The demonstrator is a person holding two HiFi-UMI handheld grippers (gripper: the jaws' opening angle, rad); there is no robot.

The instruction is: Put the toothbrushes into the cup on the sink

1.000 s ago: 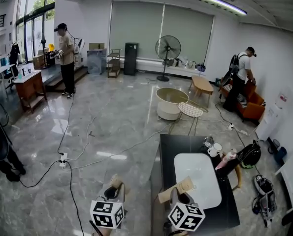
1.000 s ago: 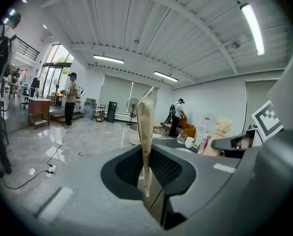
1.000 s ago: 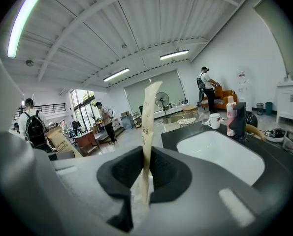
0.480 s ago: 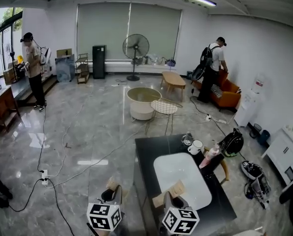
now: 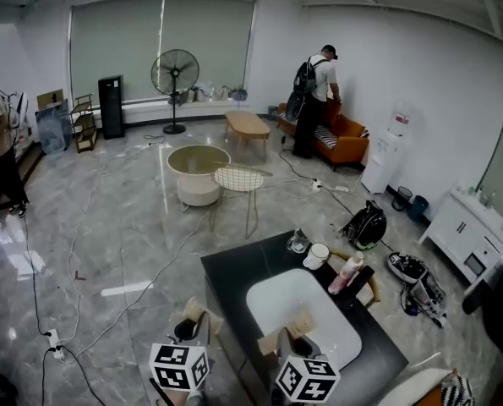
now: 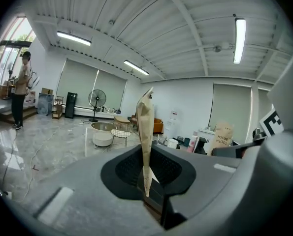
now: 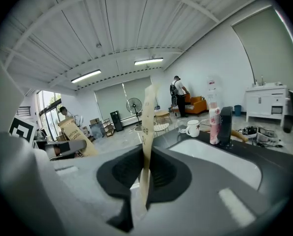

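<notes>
Toothbrushes (image 6: pixel 145 136): 2 flat, seemingly paper-wrapped.

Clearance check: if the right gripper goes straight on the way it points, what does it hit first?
Probably the black counter beside the basin, with the held toothbrush packet touching first; depth unclear.

Lit brightly and evenly by white ceiling lights (image 6: pixel 240 41); blown out at the window (image 6: pixel 11 41). Pale glare on the glossy floor (image 5: pixel 124 290), only faint shadows. Bends strongly toward the edges, with black corners in both gripper views. Blurs in the close foreground.
</notes>
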